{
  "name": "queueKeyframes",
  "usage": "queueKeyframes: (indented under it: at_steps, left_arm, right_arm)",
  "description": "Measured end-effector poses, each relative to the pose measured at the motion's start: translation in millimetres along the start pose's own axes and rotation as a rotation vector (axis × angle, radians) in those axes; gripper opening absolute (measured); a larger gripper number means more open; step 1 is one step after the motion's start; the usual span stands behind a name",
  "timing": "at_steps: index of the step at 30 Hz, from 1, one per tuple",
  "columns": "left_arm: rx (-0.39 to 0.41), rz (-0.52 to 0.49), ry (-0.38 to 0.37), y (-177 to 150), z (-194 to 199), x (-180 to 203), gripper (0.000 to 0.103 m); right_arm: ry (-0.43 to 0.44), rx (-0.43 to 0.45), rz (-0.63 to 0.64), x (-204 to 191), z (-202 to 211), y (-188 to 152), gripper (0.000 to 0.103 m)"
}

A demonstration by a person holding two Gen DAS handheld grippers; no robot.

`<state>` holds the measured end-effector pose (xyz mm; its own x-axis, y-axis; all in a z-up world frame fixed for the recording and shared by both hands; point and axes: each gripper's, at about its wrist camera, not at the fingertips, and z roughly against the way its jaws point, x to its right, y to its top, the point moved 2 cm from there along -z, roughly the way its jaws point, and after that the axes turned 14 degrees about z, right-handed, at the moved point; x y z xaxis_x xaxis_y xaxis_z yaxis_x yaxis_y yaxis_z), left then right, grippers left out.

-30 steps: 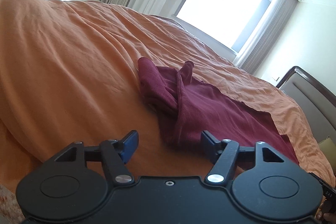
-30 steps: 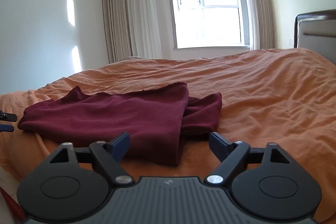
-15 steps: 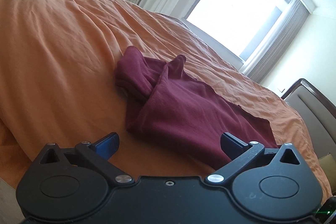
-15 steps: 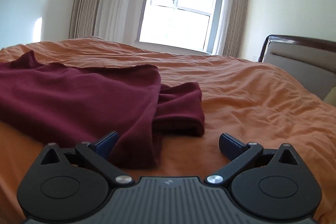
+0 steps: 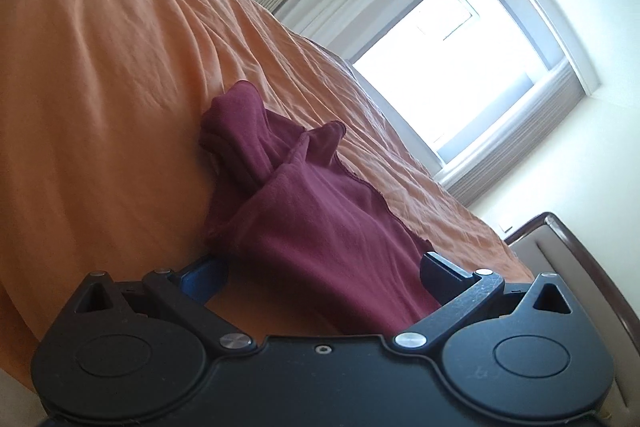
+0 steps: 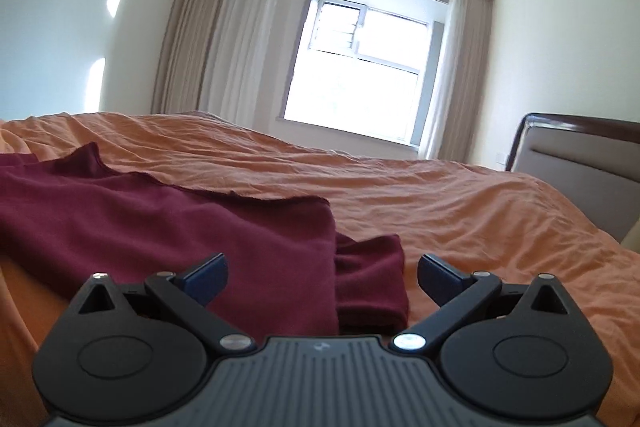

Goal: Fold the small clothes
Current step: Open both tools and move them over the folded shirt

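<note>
A dark red garment [image 5: 320, 227] lies partly folded on the orange bedspread [image 5: 100, 107]. In the left wrist view its bunched end points away and its near edge lies between my fingers. My left gripper [image 5: 320, 277] is open around that near edge, not closed on it. In the right wrist view the garment [image 6: 180, 227] spreads to the left, with a folded sleeve or corner [image 6: 372, 279] sticking out at the right. My right gripper [image 6: 322, 281] is open, its fingers on either side of that near corner.
The orange bedspread [image 6: 460, 211] covers the whole bed. A padded headboard [image 6: 580, 179] with a dark wood frame stands at the right. A bright window [image 6: 360, 75] with curtains is on the far wall.
Both grippers have moved forward and lower toward the garment. Their fingers, short of the cloth a second ago, now straddle its near edge. The left gripper's jaws opened wider.
</note>
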<state>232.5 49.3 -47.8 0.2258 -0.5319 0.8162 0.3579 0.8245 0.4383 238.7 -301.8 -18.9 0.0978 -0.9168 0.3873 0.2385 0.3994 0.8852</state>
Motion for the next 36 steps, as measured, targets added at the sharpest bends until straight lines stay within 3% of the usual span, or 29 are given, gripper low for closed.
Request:
queueKeyframes:
  at_steps: [6,15,21,27,36]
  left_arm:
    - [0.010,0.039,-0.019,5,-5,-7,0.102]
    - [0.008,0.049,-0.036,7,-10,-11,0.102]
    - [-0.002,-0.013,-0.015,5,-12,-8,0.102]
    - [0.007,-0.035,-0.002,1,-14,-5,0.102]
    - [0.008,-0.056,0.008,-2,-16,-4,0.102]
  right_arm:
    - [0.162,-0.115,0.122,-34,-74,40,0.103]
    - [0.231,-0.113,0.204,-71,-166,84,0.103]
    - [0.206,-0.151,0.322,-85,-211,83,0.103]
    - [0.261,-0.106,0.311,-87,-183,70,0.103]
    - [0.226,-0.041,0.344,-89,-109,54,0.103]
